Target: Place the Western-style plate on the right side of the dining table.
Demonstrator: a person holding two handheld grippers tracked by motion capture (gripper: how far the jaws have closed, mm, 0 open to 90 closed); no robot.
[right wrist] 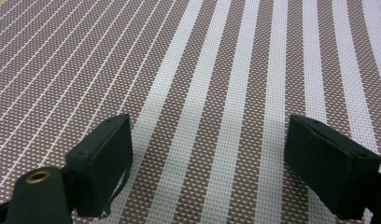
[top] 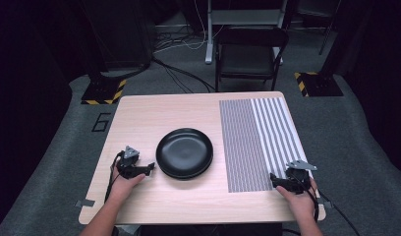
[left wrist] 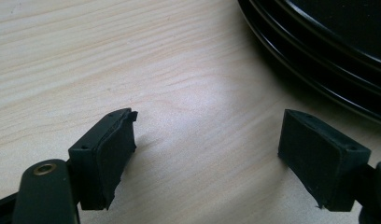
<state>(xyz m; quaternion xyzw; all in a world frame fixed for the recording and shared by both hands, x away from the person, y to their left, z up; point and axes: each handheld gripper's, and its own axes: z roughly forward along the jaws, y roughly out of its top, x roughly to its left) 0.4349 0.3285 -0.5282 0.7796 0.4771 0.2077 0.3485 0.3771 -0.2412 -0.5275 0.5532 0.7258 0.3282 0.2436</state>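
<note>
Wooden table first, then the striped placemat on its right half, then black plates stacked mid-table. Left gripper sits just beside the stack, right gripper at the mat's near edge, both spread wide, nothing held. Looks like pre-grab; next I'd pinch the top plate's rim.

Stacked black plates mid-table, striped placemat flat — right side

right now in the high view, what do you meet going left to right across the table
left gripper → black plates → striped mat → right gripper, its jaw tips over the mat's near right corner
</note>
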